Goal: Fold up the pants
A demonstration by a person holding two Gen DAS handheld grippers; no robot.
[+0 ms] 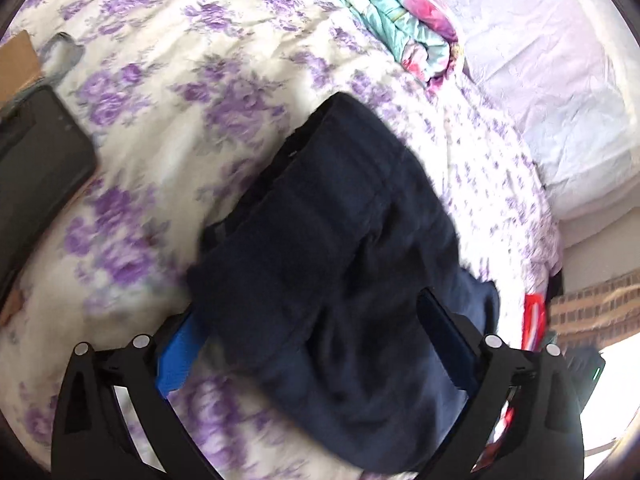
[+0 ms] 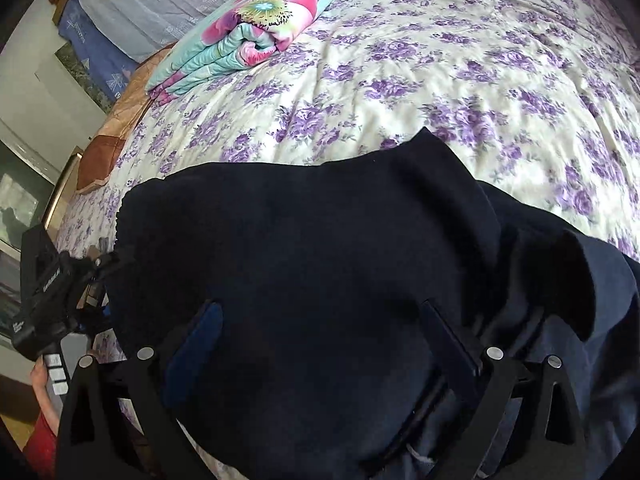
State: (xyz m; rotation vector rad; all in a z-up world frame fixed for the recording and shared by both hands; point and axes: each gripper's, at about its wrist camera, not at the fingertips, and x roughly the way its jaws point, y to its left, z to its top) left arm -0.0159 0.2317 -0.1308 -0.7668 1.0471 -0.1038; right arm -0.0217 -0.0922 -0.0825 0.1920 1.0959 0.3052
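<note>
1. The left hand-held gripper [image 1: 316, 344], at the bottom of the left wrist view, stands released: its blue-padded black fingers [image 1: 178, 360] are spread wide, with dark cloth lying between them and neither pad pressing on it.
2. The right hand-held gripper [image 2: 316, 344], at the bottom of the right wrist view, also has its fingers set wide apart. Dark cloth fills the gap and drapes over them, so I cannot tell whether it is grasping.
3. The dark navy fabric pants [image 1: 340, 216] lie in a folded bundle on the bed, running from the centre of the left wrist view down to its lower edge. In the right wrist view they fill the lower half.
4. Under them lies a cream bedspread with purple flowers [image 2: 440, 64].
5. A folded turquoise quilt with pink blossoms [image 2: 248, 36] rests on the bedspread at the upper left of the right wrist view, well apart from the pants.
6. A flat black rectangular object [image 1: 36, 148] sits at the left edge of the left wrist view.
7. The left device's black body shows at the left edge of the right wrist view.
</note>
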